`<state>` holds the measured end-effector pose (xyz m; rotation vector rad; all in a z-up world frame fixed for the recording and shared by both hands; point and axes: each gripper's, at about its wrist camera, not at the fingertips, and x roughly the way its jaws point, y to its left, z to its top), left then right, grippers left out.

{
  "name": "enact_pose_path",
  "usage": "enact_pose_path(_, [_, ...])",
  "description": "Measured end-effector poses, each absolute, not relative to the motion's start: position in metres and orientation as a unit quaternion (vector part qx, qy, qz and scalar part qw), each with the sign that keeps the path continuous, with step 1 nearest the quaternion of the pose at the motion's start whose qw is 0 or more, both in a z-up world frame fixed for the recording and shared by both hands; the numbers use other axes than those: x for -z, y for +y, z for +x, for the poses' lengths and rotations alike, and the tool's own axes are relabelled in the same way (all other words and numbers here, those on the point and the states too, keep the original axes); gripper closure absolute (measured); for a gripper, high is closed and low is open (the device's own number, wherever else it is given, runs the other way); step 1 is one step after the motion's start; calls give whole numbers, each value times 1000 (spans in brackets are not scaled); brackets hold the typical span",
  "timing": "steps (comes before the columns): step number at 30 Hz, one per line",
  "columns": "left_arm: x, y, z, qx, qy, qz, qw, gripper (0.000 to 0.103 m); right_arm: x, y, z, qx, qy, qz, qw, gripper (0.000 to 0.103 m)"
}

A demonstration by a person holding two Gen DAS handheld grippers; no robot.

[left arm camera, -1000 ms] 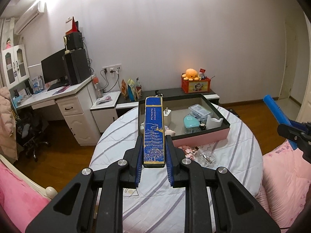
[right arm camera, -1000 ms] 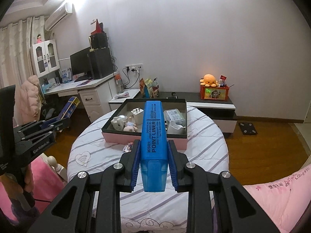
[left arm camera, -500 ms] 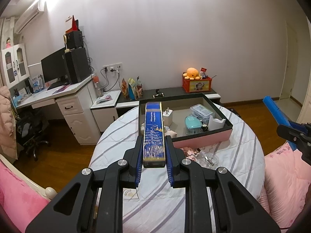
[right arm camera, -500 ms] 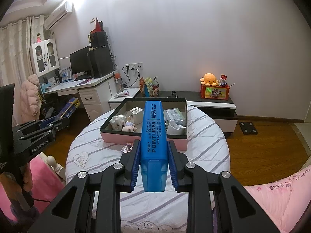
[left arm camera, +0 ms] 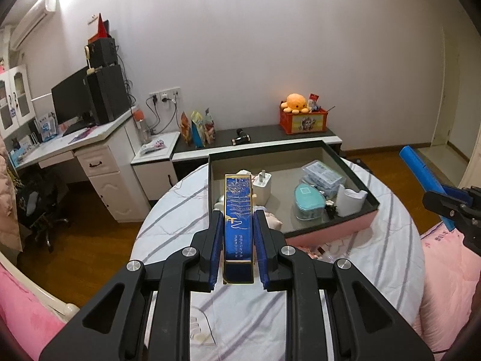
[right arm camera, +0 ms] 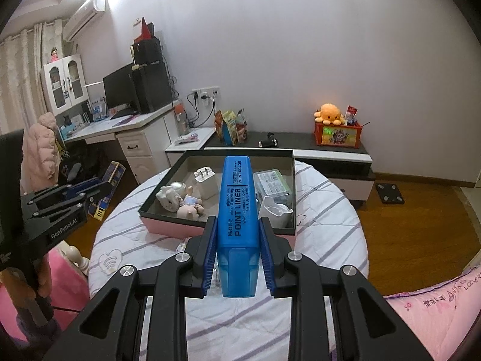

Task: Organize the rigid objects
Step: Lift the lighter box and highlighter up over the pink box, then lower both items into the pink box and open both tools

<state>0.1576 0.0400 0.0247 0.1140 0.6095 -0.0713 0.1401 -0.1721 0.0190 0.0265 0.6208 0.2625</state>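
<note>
Left gripper (left arm camera: 237, 242) clamps blue-and-gold slim box (left arm camera: 238, 210); right gripper (right arm camera: 237, 251) clamps blue highlighter (right arm camera: 237, 210), "M&G POINT LINER", "POINT COLOR". Both held above striped round table (right arm camera: 330, 225), long axes pointing straight ahead at open storage box (right arm camera: 216, 152). Neither gripper clearly nearer. Left handle reads "GenRobot.AI".
</note>
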Motion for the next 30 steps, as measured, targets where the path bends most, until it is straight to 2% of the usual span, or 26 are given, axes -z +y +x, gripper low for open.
enact_pose_path(10, [-21, 24, 233, 62, 310, 74, 946, 83, -4, -164, 222, -136, 331, 11, 934, 76])
enact_pose_path(18, [2, 24, 305, 62, 352, 72, 931, 83, 16, -147, 304, -159, 356, 11, 921, 76])
enact_pose_path(25, [22, 23, 332, 52, 381, 73, 920, 83, 36, -138, 336, -162, 378, 22, 911, 75])
enact_pose_path(27, [27, 23, 338, 49, 385, 72, 919, 80, 40, -138, 339, -164, 376, 29, 911, 75])
enact_pose_path(28, [29, 23, 340, 45, 389, 76, 917, 76, 41, -138, 342, -160, 376, 34, 912, 63])
enact_pose_path(29, [33, 22, 343, 34, 394, 82, 915, 62, 42, -139, 342, -154, 379, 35, 912, 50])
enact_pose_path(30, [35, 23, 344, 30, 393, 83, 915, 44, 42, -140, 343, -149, 379, 34, 913, 19])
